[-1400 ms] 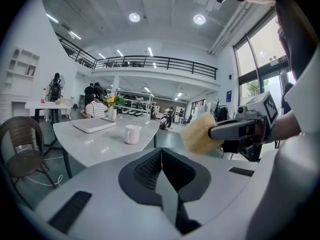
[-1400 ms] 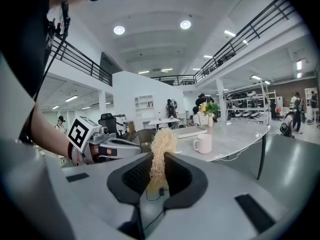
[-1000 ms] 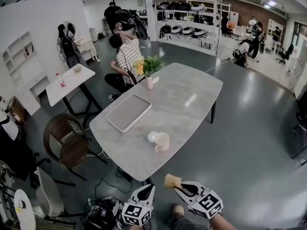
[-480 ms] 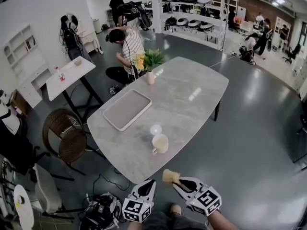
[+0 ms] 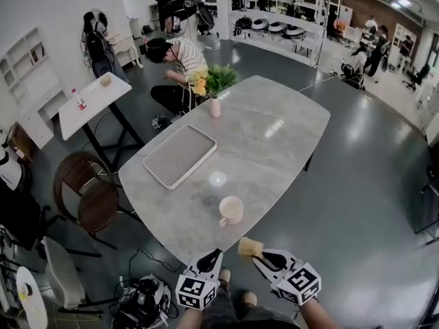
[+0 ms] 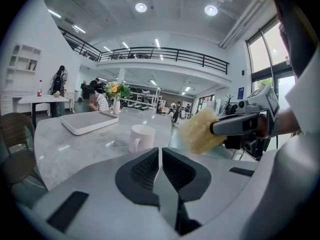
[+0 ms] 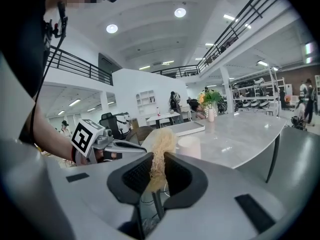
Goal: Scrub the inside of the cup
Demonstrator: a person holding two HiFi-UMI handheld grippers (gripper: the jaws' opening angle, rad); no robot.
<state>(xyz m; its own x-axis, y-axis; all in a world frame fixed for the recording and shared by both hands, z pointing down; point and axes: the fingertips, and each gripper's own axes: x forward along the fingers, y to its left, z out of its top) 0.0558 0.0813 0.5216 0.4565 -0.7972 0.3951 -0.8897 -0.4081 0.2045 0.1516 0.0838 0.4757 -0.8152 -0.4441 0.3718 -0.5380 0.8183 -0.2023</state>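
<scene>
A cream cup [image 5: 231, 210] with its handle to the left stands upright near the table's near edge, also seen in the left gripper view as the cup [image 6: 141, 137] and in the right gripper view as the cup [image 7: 189, 147]. My right gripper [image 5: 256, 251] is shut on a tan loofah sponge [image 5: 248, 247], just off the table's near edge; the sponge [image 7: 159, 154] sits pinched between the jaws. My left gripper [image 5: 213, 256] is shut with nothing in it, held left of the right one; in its own view the jaws [image 6: 160, 154] meet and the sponge [image 6: 200, 131] is to the right.
A grey marble table [image 5: 274, 142] carries a white tray [image 5: 180, 155] at its left, a pink vase with flowers [image 5: 215, 105] at the far side and a small round coaster [image 5: 217, 179]. Chairs [image 5: 89, 197] and cables lie at the left; a person crouches beyond the table.
The view has shifted, so the table and cup sit a little farther from both grippers. Both grippers keep their grip states and stay side by side near the table's near edge.
</scene>
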